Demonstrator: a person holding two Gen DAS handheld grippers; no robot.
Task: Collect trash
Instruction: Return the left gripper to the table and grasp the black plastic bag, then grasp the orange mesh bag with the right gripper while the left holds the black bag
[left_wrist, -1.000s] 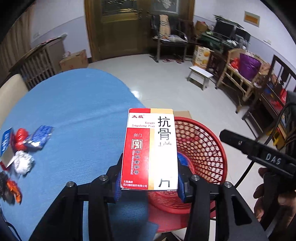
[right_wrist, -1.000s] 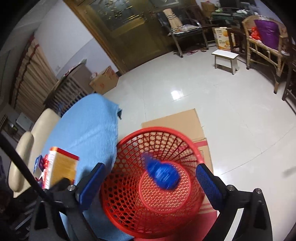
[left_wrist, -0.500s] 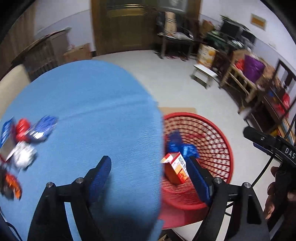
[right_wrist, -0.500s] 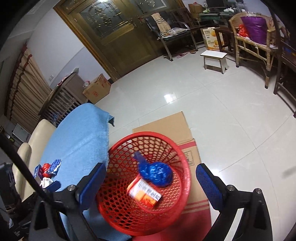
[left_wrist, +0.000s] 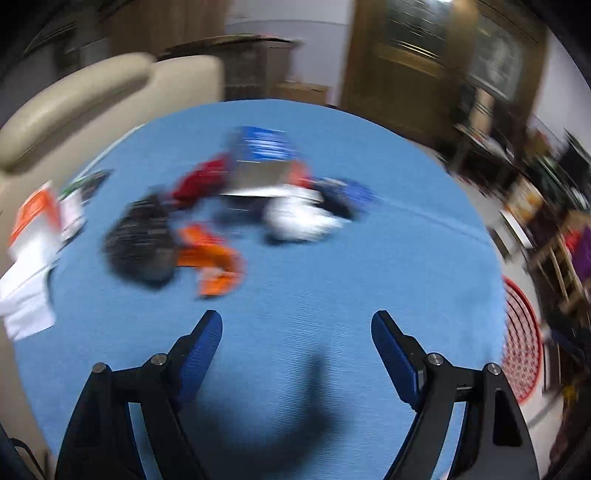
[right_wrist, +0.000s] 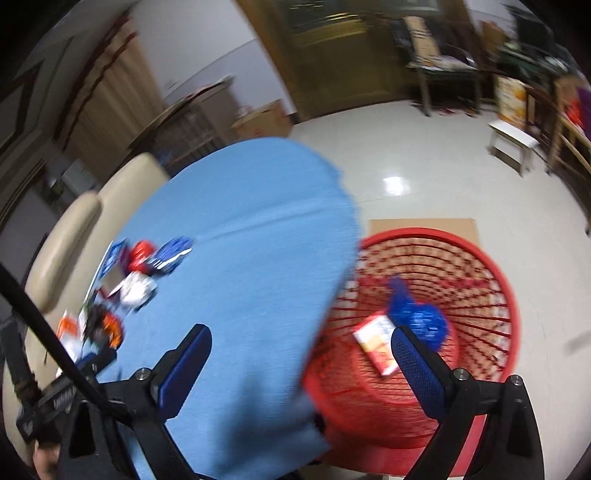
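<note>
My left gripper (left_wrist: 295, 321) is open and empty over the blue table (left_wrist: 332, 277). Ahead of it lies a blurred pile of trash: an orange wrapper (left_wrist: 210, 258), a black wrapper (left_wrist: 138, 240), a white crumpled piece (left_wrist: 299, 218), a red wrapper (left_wrist: 201, 181) and a blue packet (left_wrist: 264, 144). My right gripper (right_wrist: 301, 332) is open and empty, straddling the table edge and the red mesh basket (right_wrist: 443, 236). In the basket lie a red-and-white medicine box (right_wrist: 376, 339) and a blue bag (right_wrist: 417, 317). The pile (right_wrist: 136, 266) sits at the table's left.
A beige sofa (left_wrist: 92, 85) runs behind the table. An orange-and-white box (left_wrist: 33, 218) and white paper (left_wrist: 26, 295) lie at the table's left edge. The basket stands on cardboard (right_wrist: 421, 223) on the tiled floor. A white stool (right_wrist: 513, 140) and wooden furniture stand further off.
The left gripper opened and the medicine box fell into the basket. It then swung left over the table to face the pile. The right gripper shifted left from above the basket.
</note>
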